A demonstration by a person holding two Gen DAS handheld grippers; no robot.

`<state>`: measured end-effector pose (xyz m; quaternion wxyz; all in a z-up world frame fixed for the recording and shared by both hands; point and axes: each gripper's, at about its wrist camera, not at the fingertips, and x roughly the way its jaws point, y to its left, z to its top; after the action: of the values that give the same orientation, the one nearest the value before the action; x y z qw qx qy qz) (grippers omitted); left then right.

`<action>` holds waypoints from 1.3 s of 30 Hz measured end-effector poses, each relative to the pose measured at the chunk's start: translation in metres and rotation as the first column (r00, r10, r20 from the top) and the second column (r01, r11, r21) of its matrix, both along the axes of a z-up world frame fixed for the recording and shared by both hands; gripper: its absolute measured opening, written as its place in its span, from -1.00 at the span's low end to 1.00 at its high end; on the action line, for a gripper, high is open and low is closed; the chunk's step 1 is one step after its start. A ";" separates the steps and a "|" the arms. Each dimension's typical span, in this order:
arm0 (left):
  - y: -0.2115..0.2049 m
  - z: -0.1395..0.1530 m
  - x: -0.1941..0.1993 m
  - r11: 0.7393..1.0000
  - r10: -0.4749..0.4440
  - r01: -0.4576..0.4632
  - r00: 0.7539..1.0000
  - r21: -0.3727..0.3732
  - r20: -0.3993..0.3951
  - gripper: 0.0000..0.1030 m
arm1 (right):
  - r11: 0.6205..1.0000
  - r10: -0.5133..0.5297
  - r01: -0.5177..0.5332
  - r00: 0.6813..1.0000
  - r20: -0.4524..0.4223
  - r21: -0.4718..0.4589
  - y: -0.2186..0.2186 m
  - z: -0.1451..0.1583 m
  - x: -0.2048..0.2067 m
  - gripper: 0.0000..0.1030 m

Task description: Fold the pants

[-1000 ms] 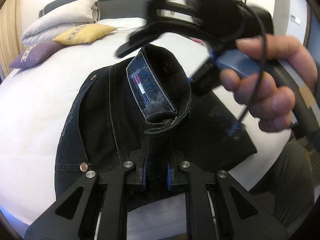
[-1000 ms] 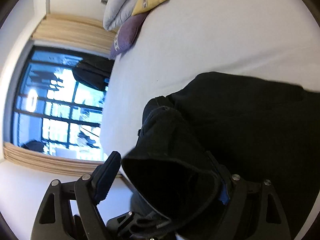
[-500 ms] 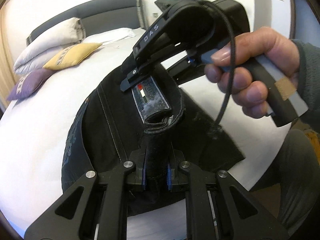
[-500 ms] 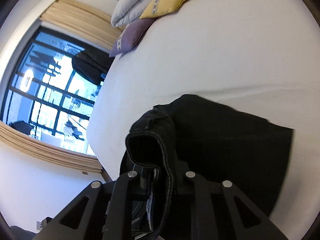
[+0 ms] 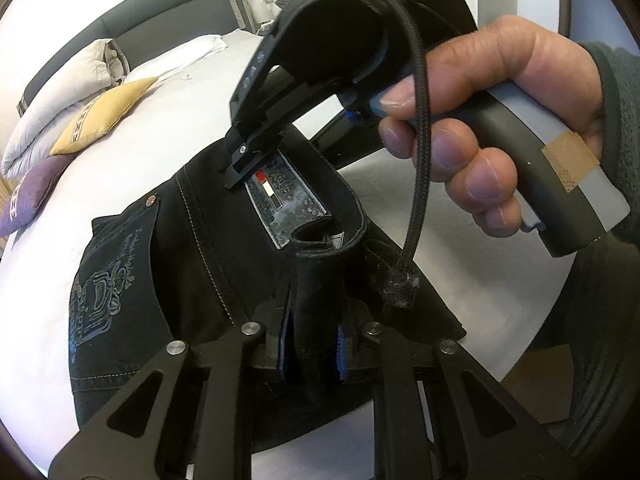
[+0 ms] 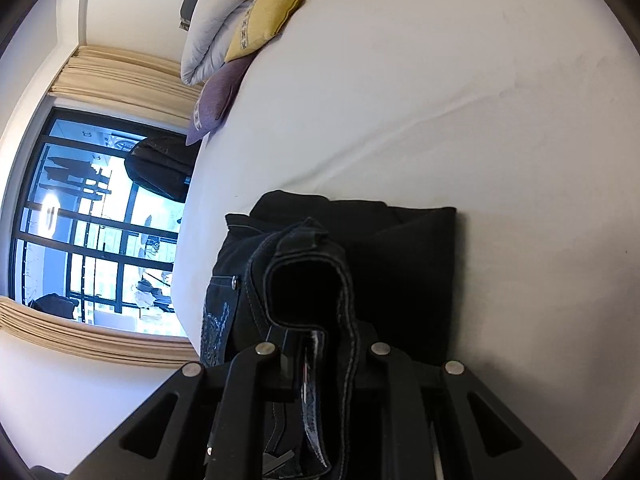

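Black jeans [image 5: 168, 264] lie folded on the white bed, waistband lifted, with a grey brand patch [image 5: 284, 204] and a printed back pocket [image 5: 100, 280]. My left gripper [image 5: 312, 344] is shut on a fold of the waistband. My right gripper [image 5: 244, 164], held in a hand, pinches the waistband beside the patch. In the right wrist view, my right gripper [image 6: 324, 360] is shut on the stitched waistband [image 6: 316, 280], and the rest of the jeans [image 6: 400, 248] lies flat beyond it.
White bed sheet [image 6: 440, 80] stretches far ahead. White, yellow [image 5: 104, 116] and purple [image 5: 28, 200] pillows lie by the grey headboard [image 5: 160, 16]. A large window [image 6: 80, 232] with beige curtains is beside the bed. The person's leg [image 5: 592, 352] stands at the bed's edge.
The right gripper has come down and closed on the waistband beside the patch. The left gripper has kept its hold. The jeans have shifted a little on the bed.
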<state>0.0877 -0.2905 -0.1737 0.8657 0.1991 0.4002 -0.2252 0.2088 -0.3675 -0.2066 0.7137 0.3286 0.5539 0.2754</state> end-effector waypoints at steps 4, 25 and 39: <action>-0.009 -0.009 -0.002 1.000 -0.001 0.001 1.000 0.016 0.015 -0.69 | 1.000 0.006 -0.006 1.000 0.003 -0.012 -0.002 -0.003 0.005 -0.68; 0.119 0.051 -0.043 0.970 0.061 -0.061 0.998 -0.237 -0.005 0.48 | 0.972 -0.227 0.223 0.972 0.060 0.072 -0.078 0.048 -0.031 0.06; 0.161 -0.022 0.037 0.952 0.206 -0.231 0.969 -0.201 -0.137 0.48 | 0.953 -0.118 0.129 0.991 -0.057 0.273 -0.015 -0.045 -0.126 -1.00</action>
<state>0.1249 -0.1290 -0.1957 0.8775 0.0454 0.4417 -0.1811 0.0830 -0.3824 -0.2514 0.6656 0.4643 0.5025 0.2982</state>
